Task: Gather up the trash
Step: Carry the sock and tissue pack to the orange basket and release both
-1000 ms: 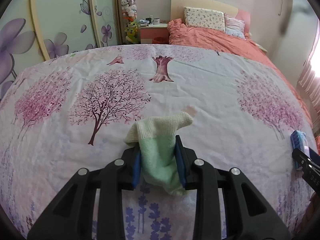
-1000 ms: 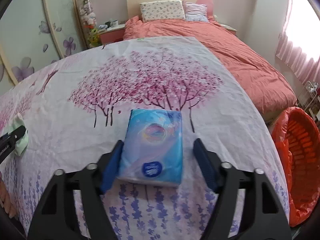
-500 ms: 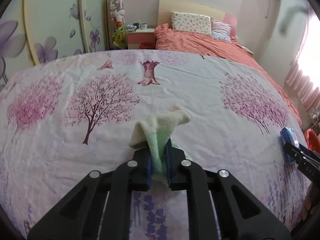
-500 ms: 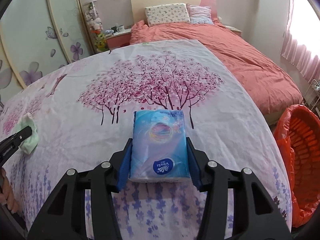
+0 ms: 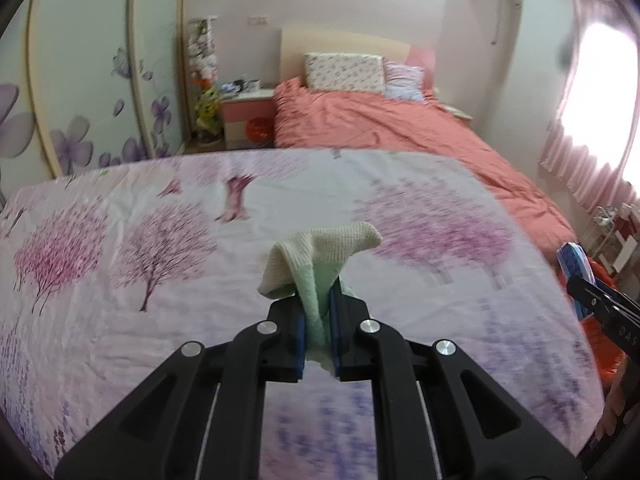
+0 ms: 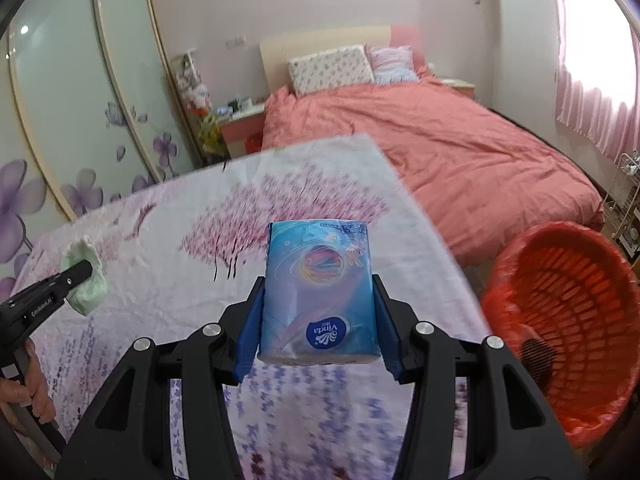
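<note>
Your left gripper pinches the green cloth in narrow jaws; your right gripper clamps the tissue pack between wider-set jaws.

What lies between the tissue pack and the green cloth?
Only bare printed bedsheet, seen in the right wrist view between the tissue pack and the green cloth.

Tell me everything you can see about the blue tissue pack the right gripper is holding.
The tissue pack is a soft rectangular packet in glossy blue plastic film, printed with a colourful swirl and a round blue Vinda logo that reads upside down near its lower end. It looks full and unopened. The right gripper clamps its two long sides between blue-padded fingers, holding it lifted above the floral sheet, with the orange basket to its right.
</note>
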Tool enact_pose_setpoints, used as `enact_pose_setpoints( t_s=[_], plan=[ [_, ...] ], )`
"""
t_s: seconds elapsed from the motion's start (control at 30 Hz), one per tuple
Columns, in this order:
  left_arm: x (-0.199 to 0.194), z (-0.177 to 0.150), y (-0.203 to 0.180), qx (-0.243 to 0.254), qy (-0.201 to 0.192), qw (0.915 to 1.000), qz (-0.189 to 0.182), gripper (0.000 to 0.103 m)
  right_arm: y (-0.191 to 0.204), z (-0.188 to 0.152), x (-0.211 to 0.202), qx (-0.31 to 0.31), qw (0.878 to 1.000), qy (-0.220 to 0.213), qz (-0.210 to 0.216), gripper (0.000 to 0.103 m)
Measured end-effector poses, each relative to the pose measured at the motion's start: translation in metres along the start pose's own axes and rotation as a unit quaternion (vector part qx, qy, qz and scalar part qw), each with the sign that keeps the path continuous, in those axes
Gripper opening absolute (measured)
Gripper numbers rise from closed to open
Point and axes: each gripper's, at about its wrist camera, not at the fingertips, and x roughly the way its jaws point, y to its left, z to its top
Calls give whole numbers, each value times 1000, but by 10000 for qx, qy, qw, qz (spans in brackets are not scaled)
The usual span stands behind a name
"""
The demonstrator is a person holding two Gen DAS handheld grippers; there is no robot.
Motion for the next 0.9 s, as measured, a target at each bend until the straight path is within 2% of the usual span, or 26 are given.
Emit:
enact_pose_setpoints(
  t_s=[0.3,0.5,0.7,0.9],
  plan=[
    [-35,11,-77,393,-234,9968,-649,11,-42,6,-55,105,9977,-606,-302,50],
    [-48,13,-135,655,-274,9903,-1194,11,-77,4,-78,329,9952,-791,-475,50],
    [-49,8,-200,963,-211,9801,-1725,11,-116,0,-98,621,9912,-973,-649,51],
    [-42,-4,-266,1248,-63,9660,-2265,11,-152,-7,-108,879,9867,-1057,-871,51]
  ],
)
